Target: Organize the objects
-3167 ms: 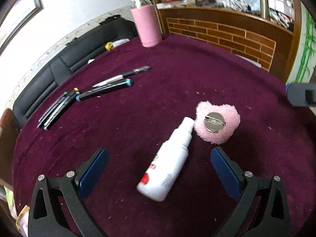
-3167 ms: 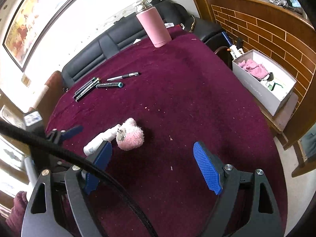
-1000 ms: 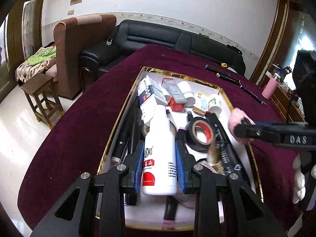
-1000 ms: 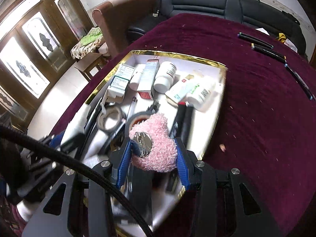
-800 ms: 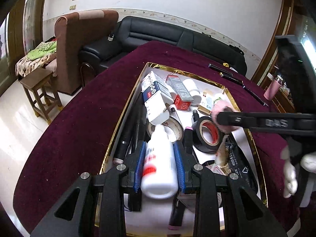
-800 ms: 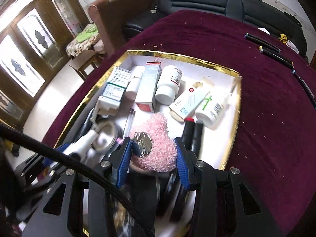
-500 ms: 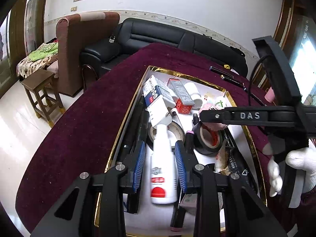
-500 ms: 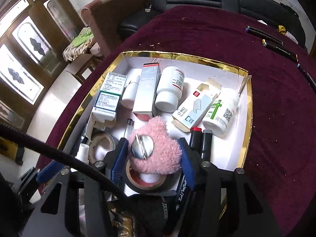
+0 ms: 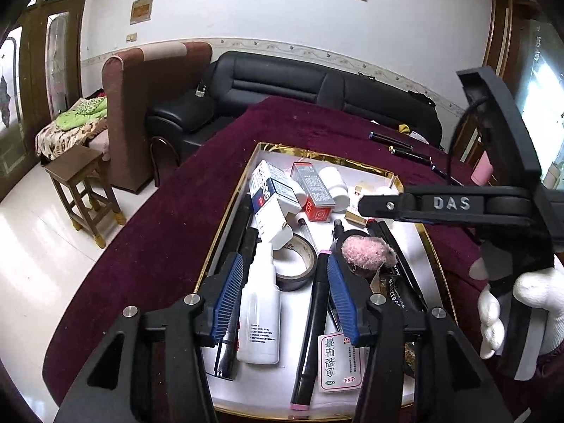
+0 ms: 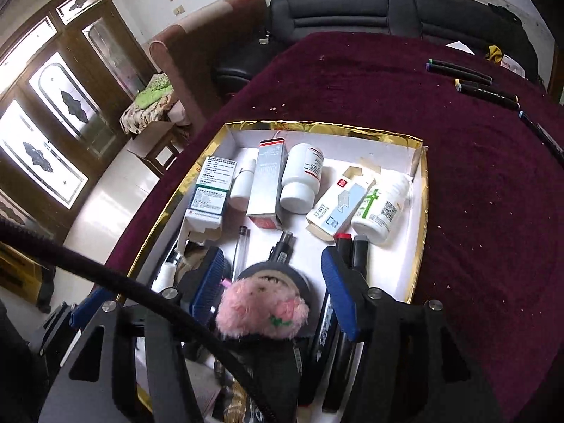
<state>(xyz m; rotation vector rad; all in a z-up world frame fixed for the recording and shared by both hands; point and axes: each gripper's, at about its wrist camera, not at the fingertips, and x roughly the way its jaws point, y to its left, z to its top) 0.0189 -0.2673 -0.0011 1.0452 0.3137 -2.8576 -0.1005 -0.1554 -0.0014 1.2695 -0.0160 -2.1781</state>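
- Spray bottle lies flat in the gold-rimmed tray, nozzle toward the far end, beside a tape roll.
- Left tongs straddle the bottle; jaws are opening, and a gap shows between each blue pad and the bottle. Nothing is pinched.
- Pink plush rests on a black tape roll in the tray's near half; the left view shows it at.
- Right tongs flank the plush; jaws are opening, pads clear of it on both sides.
- A white-gloved hand carries the right tongs, seen at the right edge of the left view.
- Tray also holds medicine boxes, white pill bottles, a staple box and black markers.
- Tray sits on the maroon surface; loose pens lie well apart near its far edge.
- Black sofa stands behind.
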